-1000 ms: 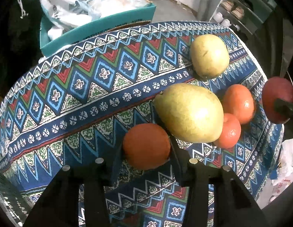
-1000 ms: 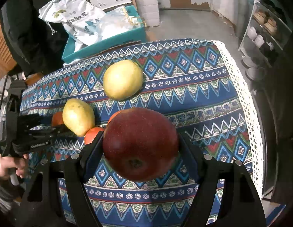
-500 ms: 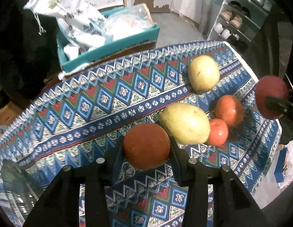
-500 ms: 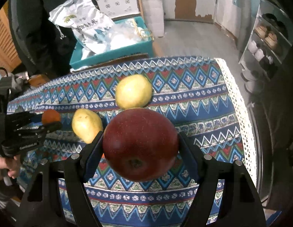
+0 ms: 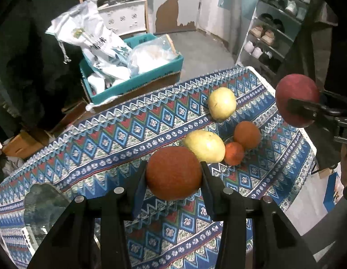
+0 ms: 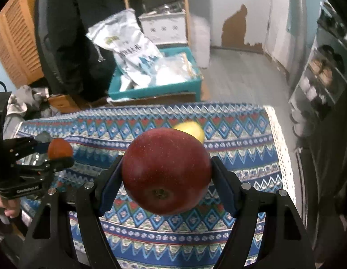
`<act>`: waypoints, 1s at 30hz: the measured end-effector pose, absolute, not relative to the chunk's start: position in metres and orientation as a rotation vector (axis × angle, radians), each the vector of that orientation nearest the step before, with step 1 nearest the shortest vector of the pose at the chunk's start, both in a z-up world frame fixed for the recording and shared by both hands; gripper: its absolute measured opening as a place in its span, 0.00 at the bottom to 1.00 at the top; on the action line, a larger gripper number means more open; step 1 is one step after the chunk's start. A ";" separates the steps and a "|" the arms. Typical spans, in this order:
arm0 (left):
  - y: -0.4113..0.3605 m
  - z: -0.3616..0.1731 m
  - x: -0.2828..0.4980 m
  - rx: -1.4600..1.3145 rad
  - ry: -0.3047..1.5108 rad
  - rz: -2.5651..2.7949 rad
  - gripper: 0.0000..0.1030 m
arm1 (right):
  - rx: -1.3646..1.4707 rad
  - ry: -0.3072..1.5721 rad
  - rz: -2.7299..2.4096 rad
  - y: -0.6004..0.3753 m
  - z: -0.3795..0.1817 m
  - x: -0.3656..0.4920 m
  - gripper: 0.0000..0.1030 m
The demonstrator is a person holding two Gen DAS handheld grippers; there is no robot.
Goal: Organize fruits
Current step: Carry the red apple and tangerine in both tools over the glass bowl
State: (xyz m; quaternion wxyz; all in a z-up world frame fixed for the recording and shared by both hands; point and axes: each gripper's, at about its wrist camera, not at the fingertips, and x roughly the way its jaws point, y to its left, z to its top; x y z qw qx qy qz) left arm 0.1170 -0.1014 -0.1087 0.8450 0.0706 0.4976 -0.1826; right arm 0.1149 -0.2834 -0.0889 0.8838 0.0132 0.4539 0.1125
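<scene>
Both grippers hang tilted downward above the patterned blue tablecloth (image 5: 110, 139). The left gripper (image 5: 173, 179) pinches a round orange fruit (image 5: 173, 172) between its pads; the right gripper (image 6: 166, 179) clamps a dark red apple (image 6: 165, 170), both fruits clear of the cloth.

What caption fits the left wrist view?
Left gripper holding an orange above the patterned tablecloth; right gripper's apple alongside.

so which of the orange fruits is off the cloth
The large round orange, clamped in the left gripper; the two smaller oranges lie on the patterned tablecloth.
</scene>
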 end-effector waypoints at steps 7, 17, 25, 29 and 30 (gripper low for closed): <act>-0.080 -0.087 0.099 0.153 1.009 -0.364 0.43 | -0.018 0.894 0.291 -0.252 -0.063 0.105 0.73; -0.032 -0.069 0.077 0.095 0.978 -0.342 0.43 | -0.062 0.845 0.375 -0.203 -0.038 0.099 0.73; 0.006 -0.057 0.064 0.060 0.947 -0.297 0.43 | -0.088 0.823 0.439 -0.161 -0.026 0.099 0.73; 0.023 -0.053 0.058 0.057 0.929 -0.276 0.43 | -0.107 0.817 0.473 -0.137 -0.022 0.100 0.73; 0.027 -0.052 0.057 0.054 0.927 -0.272 0.43 | -0.115 0.817 0.480 -0.130 -0.022 0.100 0.73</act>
